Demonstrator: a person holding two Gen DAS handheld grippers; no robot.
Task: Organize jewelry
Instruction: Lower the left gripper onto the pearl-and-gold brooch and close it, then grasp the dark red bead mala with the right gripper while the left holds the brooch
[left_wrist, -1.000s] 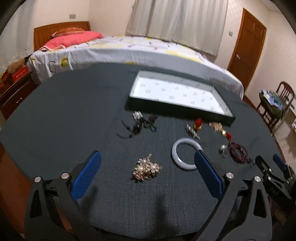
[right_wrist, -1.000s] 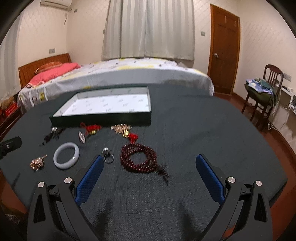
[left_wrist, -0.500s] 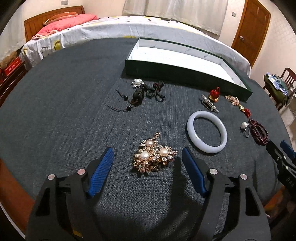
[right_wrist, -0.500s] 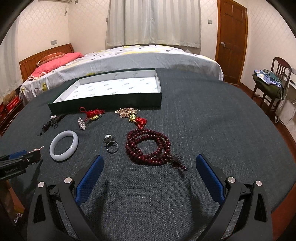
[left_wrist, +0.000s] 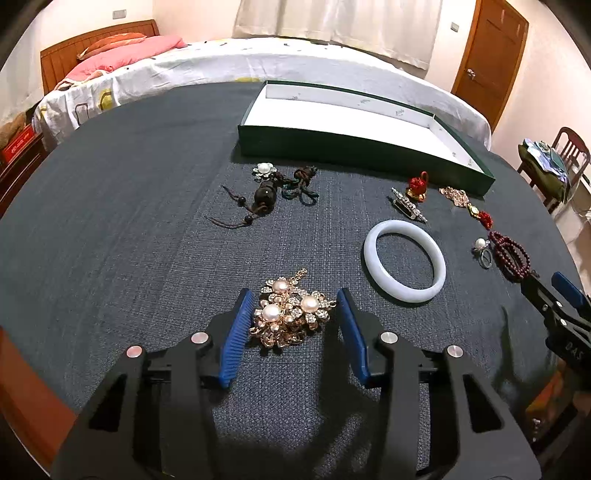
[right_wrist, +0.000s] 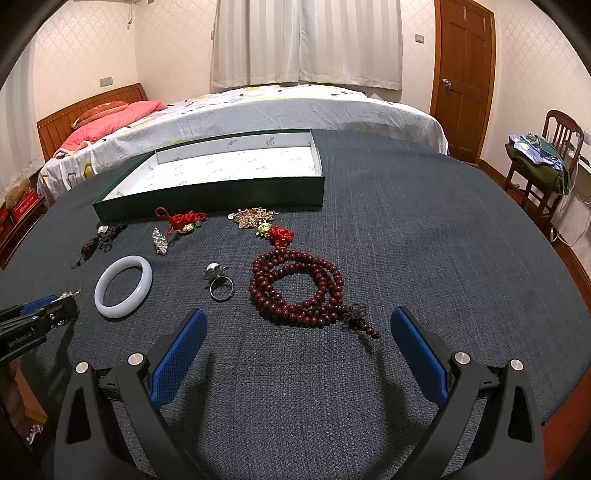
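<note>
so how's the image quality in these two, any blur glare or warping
Left wrist view: sharp, strong fisheye bending of the green tray, dark corner vignette, soft shadow under the left tool around the pearl brooch, faint sheen on the white bangle. Right wrist view: also sharp, same barrel warp curving the table edge, soft shadows below the right tool, no harsh glare.

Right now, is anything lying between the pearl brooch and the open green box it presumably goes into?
Only partly: the dark cord pendant lies just left of a straight path from the pearl brooch to the green box. Lifted, nothing visible blocks it.
</note>
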